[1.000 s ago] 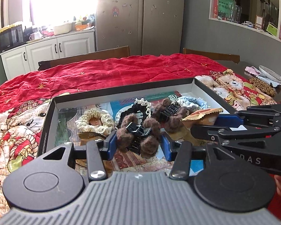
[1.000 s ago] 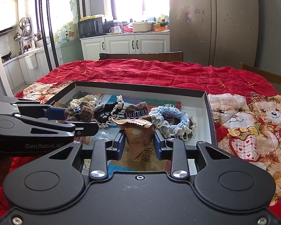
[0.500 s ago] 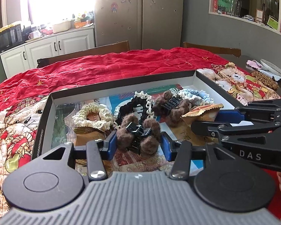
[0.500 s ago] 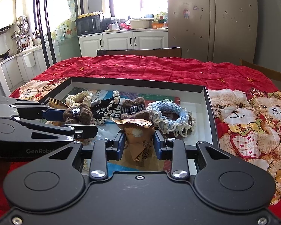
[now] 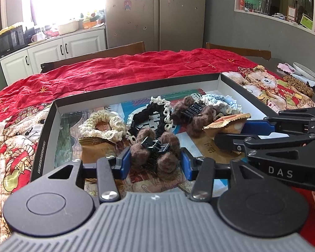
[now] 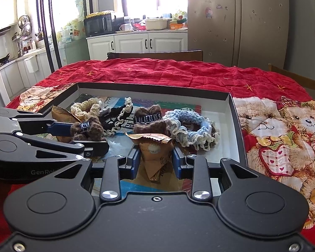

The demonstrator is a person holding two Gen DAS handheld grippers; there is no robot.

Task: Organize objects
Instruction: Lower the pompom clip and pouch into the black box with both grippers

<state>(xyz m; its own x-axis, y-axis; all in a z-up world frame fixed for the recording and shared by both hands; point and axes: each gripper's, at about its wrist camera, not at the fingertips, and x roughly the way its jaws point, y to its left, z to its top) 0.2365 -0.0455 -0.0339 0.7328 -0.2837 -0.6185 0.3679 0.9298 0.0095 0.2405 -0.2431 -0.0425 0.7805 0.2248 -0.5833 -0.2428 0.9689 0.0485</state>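
Barely started tbh: fuzzy brown claw clip (image 5: pixel 155 153) clamped by left gripper (image 5: pixel 154 161), snack packet (image 6: pixel 155 153) by right gripper (image 6: pixel 155 161); scrunchies left mid-frame in tray (image 6: pixel 237 130).

The cloth (image 6: pixel 178 73) is red with gold stars and teddy bears. The tray (image 6: pixel 234 113) is black outside, white inside. The clip (image 5: pixel 155 151) is brown and black, the scrunchie (image 6: pixel 191 126) pale blue and cream, the packet (image 6: pixel 155 153) tan.

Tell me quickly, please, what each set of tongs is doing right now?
Left tongs: closed on the brown fuzzy hair clip.
Right tongs: closed on the tan snack packet.
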